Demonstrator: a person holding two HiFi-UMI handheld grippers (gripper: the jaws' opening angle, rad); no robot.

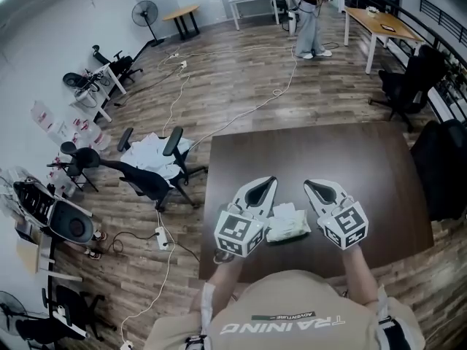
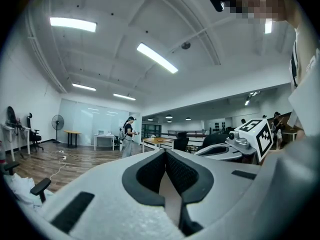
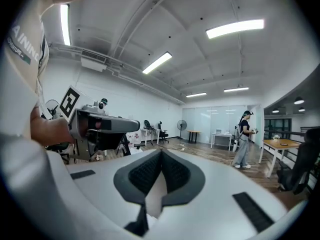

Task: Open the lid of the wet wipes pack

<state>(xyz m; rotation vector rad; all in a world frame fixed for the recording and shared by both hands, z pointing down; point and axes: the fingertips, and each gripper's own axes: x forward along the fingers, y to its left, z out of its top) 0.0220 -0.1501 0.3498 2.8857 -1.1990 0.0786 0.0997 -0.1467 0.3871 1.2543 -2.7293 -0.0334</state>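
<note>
The wet wipes pack (image 1: 288,223), white and crumpled, lies on the dark brown table (image 1: 365,166) near its front edge, between and below my two grippers. My left gripper (image 1: 271,181) hovers over the pack's left side, jaws closed together with nothing in them. My right gripper (image 1: 308,184) hovers over the pack's right side, also shut and empty. In the left gripper view the jaws (image 2: 165,153) meet at the tip and point level across the room. The right gripper view shows the same closed tip (image 3: 161,151). Neither gripper view shows the pack.
A black office chair (image 1: 149,173) draped with white cloth stands left of the table. Cables run across the wooden floor (image 1: 241,86). A person (image 1: 308,17) stands far back near light tables. Another black chair (image 1: 412,79) stands at the right.
</note>
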